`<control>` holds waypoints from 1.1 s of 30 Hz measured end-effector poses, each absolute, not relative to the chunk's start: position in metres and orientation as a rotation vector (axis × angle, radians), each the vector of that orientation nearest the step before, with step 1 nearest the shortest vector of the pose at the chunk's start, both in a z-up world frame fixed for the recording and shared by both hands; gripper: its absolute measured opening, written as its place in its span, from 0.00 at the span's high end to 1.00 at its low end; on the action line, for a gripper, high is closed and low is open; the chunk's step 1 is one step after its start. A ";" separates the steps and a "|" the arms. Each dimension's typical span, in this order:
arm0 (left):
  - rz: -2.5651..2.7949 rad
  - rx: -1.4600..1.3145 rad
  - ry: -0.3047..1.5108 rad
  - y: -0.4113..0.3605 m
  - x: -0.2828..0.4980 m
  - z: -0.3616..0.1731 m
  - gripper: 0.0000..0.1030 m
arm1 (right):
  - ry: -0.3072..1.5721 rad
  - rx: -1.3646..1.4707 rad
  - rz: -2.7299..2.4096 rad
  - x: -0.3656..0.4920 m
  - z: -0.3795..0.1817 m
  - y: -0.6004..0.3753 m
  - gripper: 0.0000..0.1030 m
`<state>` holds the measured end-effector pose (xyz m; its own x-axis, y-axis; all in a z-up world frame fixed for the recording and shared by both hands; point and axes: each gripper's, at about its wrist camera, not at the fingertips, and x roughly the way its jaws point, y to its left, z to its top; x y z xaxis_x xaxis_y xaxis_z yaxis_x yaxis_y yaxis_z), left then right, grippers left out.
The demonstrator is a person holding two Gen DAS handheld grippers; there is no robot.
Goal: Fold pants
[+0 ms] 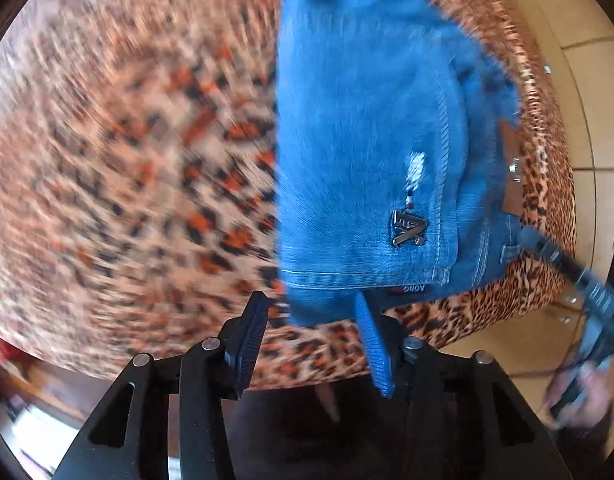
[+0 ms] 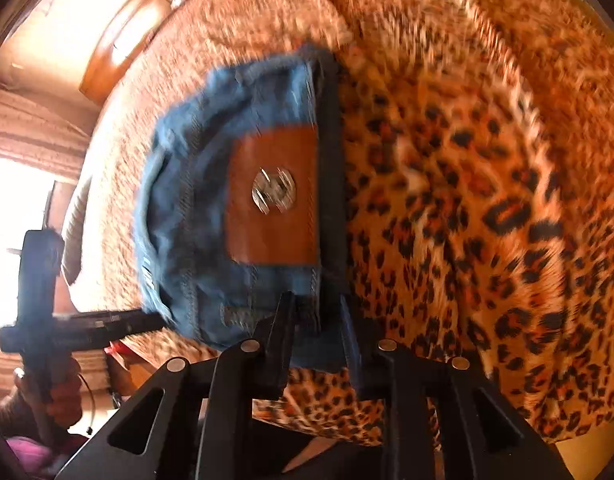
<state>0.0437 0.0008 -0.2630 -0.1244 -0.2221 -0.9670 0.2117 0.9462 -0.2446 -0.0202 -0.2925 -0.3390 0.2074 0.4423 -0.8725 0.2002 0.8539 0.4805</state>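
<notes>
Folded blue jeans (image 1: pixel 367 140) lie on a leopard-print bedspread (image 1: pixel 127 160); a metal logo sits on the denim. My left gripper (image 1: pixel 309 300) stands open at the jeans' near corner, with the denim edge between its fingertips and bedspread showing in the gap. In the right wrist view the jeans (image 2: pixel 195 200) show a brown leather patch (image 2: pixel 273 196) with a metal badge. My right gripper (image 2: pixel 315 312) straddles the waistband edge, and denim fills the space between its fingers. Each gripper also shows in the other's view: the right gripper (image 1: pixel 587 292), the left gripper (image 2: pixel 39 312).
The bedspread (image 2: pixel 487 200) drops off at the bed's near edge. Tiled floor (image 1: pixel 587 60) lies beyond the bed. A wooden headboard or cabinet (image 2: pixel 119 40) and a bright window (image 2: pixel 11 240) stand at the far side. A hand (image 2: pixel 63 396) holds the left gripper's handle.
</notes>
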 end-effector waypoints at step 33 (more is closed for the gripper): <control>-0.347 0.255 1.378 -0.070 0.070 -0.281 0.62 | 1.302 0.469 0.194 0.046 -0.366 -0.264 0.57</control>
